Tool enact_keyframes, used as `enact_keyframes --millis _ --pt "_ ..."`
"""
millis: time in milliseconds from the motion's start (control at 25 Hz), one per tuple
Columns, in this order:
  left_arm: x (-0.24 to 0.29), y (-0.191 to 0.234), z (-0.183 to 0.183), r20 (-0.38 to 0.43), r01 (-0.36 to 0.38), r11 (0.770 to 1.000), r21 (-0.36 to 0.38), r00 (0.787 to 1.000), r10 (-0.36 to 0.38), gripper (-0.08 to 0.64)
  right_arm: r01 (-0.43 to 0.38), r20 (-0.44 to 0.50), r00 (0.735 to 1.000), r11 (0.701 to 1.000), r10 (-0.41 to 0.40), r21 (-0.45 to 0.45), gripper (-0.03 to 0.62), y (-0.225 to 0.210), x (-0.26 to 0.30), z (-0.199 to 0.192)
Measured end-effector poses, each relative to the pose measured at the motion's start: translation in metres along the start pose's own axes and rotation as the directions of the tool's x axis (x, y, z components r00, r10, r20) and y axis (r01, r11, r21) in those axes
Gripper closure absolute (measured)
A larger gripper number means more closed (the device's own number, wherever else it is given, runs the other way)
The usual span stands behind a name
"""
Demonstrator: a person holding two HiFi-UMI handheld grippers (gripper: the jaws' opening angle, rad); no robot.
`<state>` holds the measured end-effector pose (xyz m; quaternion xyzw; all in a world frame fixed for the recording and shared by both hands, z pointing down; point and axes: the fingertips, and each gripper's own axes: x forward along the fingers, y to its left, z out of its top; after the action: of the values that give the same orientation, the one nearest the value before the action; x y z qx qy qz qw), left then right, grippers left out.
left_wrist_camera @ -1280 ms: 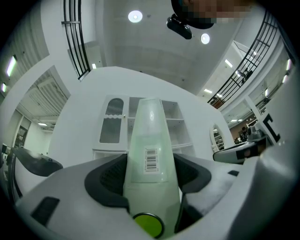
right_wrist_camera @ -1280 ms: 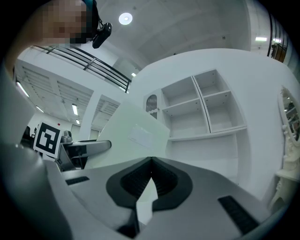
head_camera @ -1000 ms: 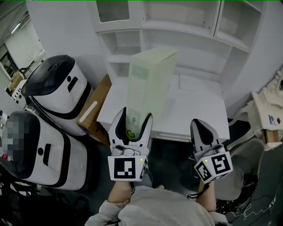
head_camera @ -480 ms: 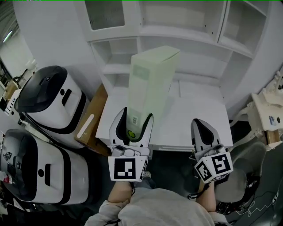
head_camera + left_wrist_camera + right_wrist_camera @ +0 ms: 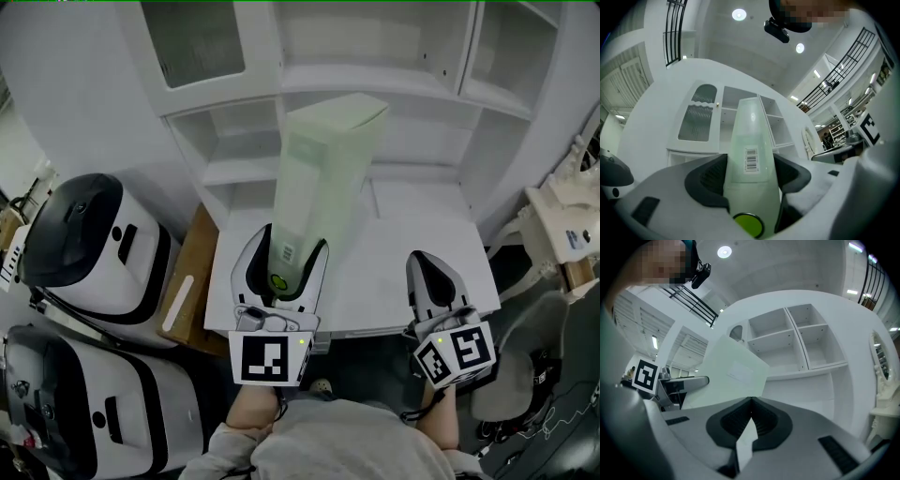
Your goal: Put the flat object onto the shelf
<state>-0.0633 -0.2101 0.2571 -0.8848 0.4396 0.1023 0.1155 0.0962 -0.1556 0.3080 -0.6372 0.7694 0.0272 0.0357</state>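
Against the frame a second back: shelf unit (image 5: 375, 80) larger and lower in the head view, two white machines (image 5: 84, 234) slid toward the lower left. Far end of the flat green box (image 5: 323, 178) now overlapping the ledge under the upper compartments, so carried nearer the shelves. Grip unchanged.

Far left: machines on the floor, cardboard carton (image 5: 187, 281) between them and the surface (image 5: 403, 253). None of it involved.

Left gripper (image 5: 284, 253): tongs clamped on the near end of the box, pads on its two broad faces, narrow edge with barcode label (image 5: 751, 160) facing the camera. Long axis straight out from the tongs, up and away toward the shelf unit, top leaning slightly right. Box held clear of the surface, not yet on any shelf.

Right gripper (image 5: 429, 272): tongs together, holding nothing identifiable; only a pale sliver at the seam, nature unclear. Beside the left gripper, apart from the box, near the front edge of the surface.

Judgement: transport step, roughly midway. Left gripper alone carries, and the open compartments lie ahead along the box's axis — next move probably a forward push, tilted to suit the chosen bay. Which bay, not determinable.
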Motion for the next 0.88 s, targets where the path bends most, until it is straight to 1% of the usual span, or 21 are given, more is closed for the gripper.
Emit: enact_keyframes --millis 80,240,320,360,480,600,640,760,880 --pt "0.007 0.002 0.0 0.004 0.034 0.999 0.026 0.999 -0.034 0.258 0.017 0.004 1.0 1.0 -0.017 -0.006 0.583 0.001 0.005 -0.001" --pt "0.019 0.002 0.006 0.015 0.088 0.99 0.107 0.996 -0.091 0.258 0.036 0.007 0.999 0.999 -0.036 -0.015 0.583 0.001 0.011 -0.001" --pt "0.025 0.0 0.011 0.015 0.105 0.982 0.159 0.994 -0.109 0.259 0.038 0.01 0.999 0.999 -0.037 -0.019 0.583 -0.002 0.015 0.0" --pt "0.028 -0.001 0.014 0.01 0.117 0.973 0.2 0.993 -0.121 0.259 0.037 0.012 0.999 0.999 -0.037 -0.02 0.583 -0.004 0.016 0.001" --pt "0.038 -0.01 0.021 -0.02 0.151 0.928 0.34 0.988 -0.153 0.259 0.026 0.017 1.0 1.0 -0.025 -0.012 0.583 -0.014 0.021 0.001" --pt "0.048 -0.023 0.029 -0.028 0.147 0.889 0.434 0.988 -0.15 0.259 -0.001 0.02 1.0 1.0 0.002 -0.008 0.583 -0.027 0.027 0.002" --pt "0.052 -0.028 0.032 -0.023 0.14 0.871 0.471 0.989 -0.147 0.259 -0.015 0.022 1.0 1.0 0.015 -0.009 0.583 -0.031 0.03 0.003" --pt "0.064 -0.043 0.045 -0.001 0.113 0.802 0.586 0.99 -0.139 0.261 -0.056 0.03 0.998 0.998 0.056 -0.006 0.583 -0.045 0.04 0.008" --pt "0.076 -0.055 0.053 0.001 0.092 0.737 0.669 0.992 -0.125 0.261 -0.09 0.036 0.995 0.996 0.09 -0.005 0.583 -0.058 0.048 0.012"
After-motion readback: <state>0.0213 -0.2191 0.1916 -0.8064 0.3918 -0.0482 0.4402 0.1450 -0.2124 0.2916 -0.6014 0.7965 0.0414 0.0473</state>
